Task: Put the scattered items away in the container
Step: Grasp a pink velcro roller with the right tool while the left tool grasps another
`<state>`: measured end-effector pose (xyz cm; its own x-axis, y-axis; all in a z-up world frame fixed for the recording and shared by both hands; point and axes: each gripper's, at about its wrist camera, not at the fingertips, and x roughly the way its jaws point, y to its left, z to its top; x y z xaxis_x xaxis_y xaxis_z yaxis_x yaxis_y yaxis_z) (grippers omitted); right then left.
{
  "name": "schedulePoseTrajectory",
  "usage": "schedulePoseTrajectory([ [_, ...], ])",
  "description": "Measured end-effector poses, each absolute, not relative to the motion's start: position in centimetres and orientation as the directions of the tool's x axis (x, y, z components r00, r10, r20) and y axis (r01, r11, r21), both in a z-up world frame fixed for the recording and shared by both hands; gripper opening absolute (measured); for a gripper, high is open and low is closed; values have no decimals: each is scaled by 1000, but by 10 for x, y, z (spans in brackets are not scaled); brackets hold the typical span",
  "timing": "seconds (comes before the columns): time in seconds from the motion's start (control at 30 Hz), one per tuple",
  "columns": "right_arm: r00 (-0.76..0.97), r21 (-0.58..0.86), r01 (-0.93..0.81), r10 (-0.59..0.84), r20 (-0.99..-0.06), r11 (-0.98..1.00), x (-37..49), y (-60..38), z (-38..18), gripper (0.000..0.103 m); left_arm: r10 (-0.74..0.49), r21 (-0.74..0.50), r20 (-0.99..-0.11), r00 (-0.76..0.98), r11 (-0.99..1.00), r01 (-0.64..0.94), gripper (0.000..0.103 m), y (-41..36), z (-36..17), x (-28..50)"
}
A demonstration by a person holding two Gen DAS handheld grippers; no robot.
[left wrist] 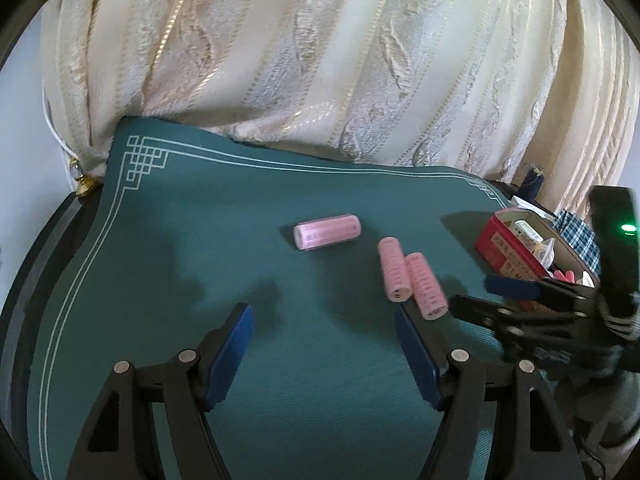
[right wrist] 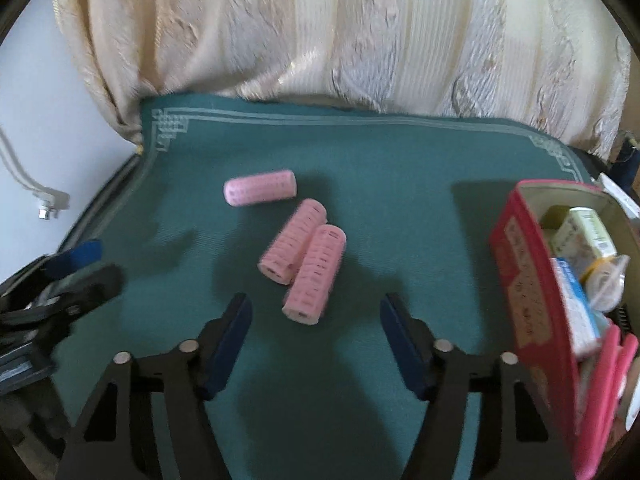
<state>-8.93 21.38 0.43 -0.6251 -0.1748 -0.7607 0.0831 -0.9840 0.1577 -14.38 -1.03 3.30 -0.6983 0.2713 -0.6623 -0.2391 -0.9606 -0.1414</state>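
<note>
A red box (right wrist: 524, 280) stands open-topped at the right edge of the green mat (right wrist: 380, 168) that covers the desk. Inside it, seen from the right wrist, are a pale carton (right wrist: 580, 232) toward the far end, a blue-and-white packet (right wrist: 576, 300) nearer the front, and some crumpled clear wrapping (right wrist: 608, 280) between them; flat pink pieces (right wrist: 612, 360) lean at the near end (what they are is too blurred to tell). From the left wrist the same box sits at the far right of the mat, its contents small and indistinct.

Three pink hair rollers lie loose on the mat, outside the box. One roller (right wrist: 260, 187) lies alone, crosswise, farther back. The other two lie side by side and touching: the left roller of the pair (right wrist: 292, 242) and the right roller of the pair (right wrist: 314, 274), whose near end is closest to the claws.

The right claw (right wrist: 316, 344) is spread, nothing between its blue pads, just short of the pair. The left claw (left wrist: 324, 352) is spread too and empty, above bare mat, the pair near its right finger. A cream patterned curtain (left wrist: 320, 48) hangs behind the desk.
</note>
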Motion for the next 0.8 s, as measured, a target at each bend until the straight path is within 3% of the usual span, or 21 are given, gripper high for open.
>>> schedulePoseTrajectory([
  [0.47, -585, 86, 62, -106, -804, -994, -125, 202, -23, 58, 268, -180, -687, -675, -963, -199, 74, -34, 12, -159],
  [0.6, -578, 119, 107, -159, -800, -987, -123, 200, -23, 38, 268, -176, -699, -663, -963, -203, 74, -30, 7, -160],
  [0.8, -570, 137, 104, -172, -804, -985, -106, 211, -23, 33, 264, -162, -701, -663, -964, -213, 74, -24, 11, -162],
])
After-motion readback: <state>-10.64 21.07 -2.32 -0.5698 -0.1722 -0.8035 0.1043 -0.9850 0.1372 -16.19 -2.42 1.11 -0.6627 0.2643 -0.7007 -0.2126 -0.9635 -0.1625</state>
